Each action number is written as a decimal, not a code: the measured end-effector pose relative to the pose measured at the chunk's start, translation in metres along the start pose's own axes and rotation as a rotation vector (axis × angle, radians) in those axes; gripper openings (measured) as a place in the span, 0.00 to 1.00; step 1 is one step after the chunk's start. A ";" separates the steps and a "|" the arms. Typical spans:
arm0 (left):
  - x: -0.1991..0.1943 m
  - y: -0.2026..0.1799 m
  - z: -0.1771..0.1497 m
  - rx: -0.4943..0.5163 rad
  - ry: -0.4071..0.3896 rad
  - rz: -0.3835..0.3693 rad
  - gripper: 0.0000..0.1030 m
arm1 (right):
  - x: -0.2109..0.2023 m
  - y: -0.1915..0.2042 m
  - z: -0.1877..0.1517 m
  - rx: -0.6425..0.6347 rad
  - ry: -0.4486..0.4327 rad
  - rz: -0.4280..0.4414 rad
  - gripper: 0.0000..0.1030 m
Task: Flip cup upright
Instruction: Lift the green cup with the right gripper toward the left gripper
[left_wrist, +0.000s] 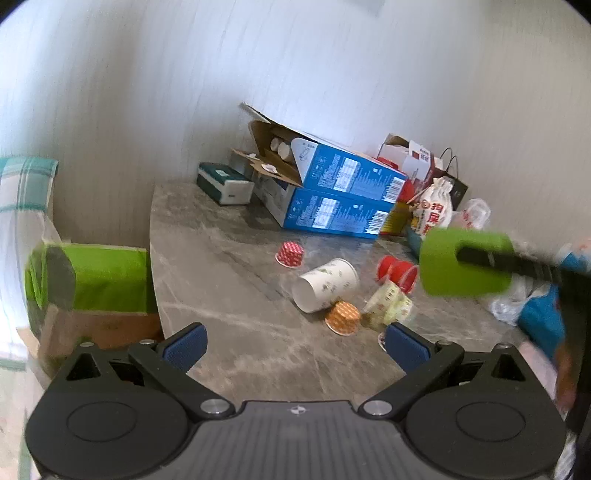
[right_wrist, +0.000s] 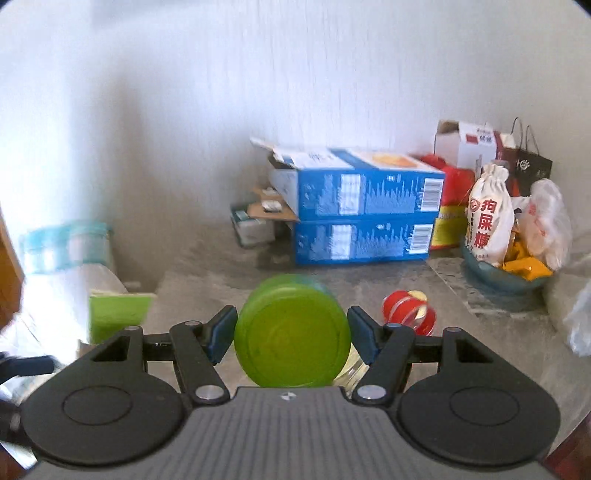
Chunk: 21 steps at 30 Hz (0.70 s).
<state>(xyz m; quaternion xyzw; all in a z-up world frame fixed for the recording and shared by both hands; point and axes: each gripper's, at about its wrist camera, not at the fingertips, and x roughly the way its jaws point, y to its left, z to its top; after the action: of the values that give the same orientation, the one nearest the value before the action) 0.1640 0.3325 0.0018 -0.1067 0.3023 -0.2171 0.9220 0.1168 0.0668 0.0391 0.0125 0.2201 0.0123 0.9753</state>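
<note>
My right gripper (right_wrist: 291, 332) is shut on a green cup (right_wrist: 293, 334), held above the grey marble table (right_wrist: 207, 291) with its flat bottom facing the camera. The same green cup (left_wrist: 465, 262) shows at the right of the left wrist view, lying sideways in the air in the right gripper's black fingers. My left gripper (left_wrist: 295, 345) is open and empty above the table's near edge. Several cups lie tipped on the table: a white printed one (left_wrist: 325, 290), a red-dotted one (left_wrist: 290, 254), an orange one (left_wrist: 342, 317), a red one (left_wrist: 397, 271) and a clear patterned one (left_wrist: 388, 306).
Two stacked blue boxes (right_wrist: 362, 206) and a green-and-white box (left_wrist: 225, 182) stand against the back wall. A bowl with snack bags (right_wrist: 506, 266) and a black paper bag (right_wrist: 532, 166) sit at the back right. A green box (left_wrist: 107, 277) stands left of the table.
</note>
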 end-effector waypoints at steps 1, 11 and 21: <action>-0.004 -0.001 -0.003 -0.002 -0.005 0.002 1.00 | -0.007 0.003 -0.011 -0.005 -0.015 0.000 0.64; -0.033 -0.024 -0.023 0.033 -0.020 0.040 1.00 | -0.029 0.025 -0.121 -0.039 -0.429 -0.071 0.65; -0.033 -0.052 -0.039 0.060 0.010 0.067 1.00 | -0.001 0.048 -0.188 -0.115 -0.543 -0.032 0.65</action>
<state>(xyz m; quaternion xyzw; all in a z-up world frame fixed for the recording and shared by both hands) 0.0992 0.2993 0.0048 -0.0678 0.3035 -0.1957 0.9301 0.0346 0.1178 -0.1289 -0.0435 -0.0504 0.0053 0.9978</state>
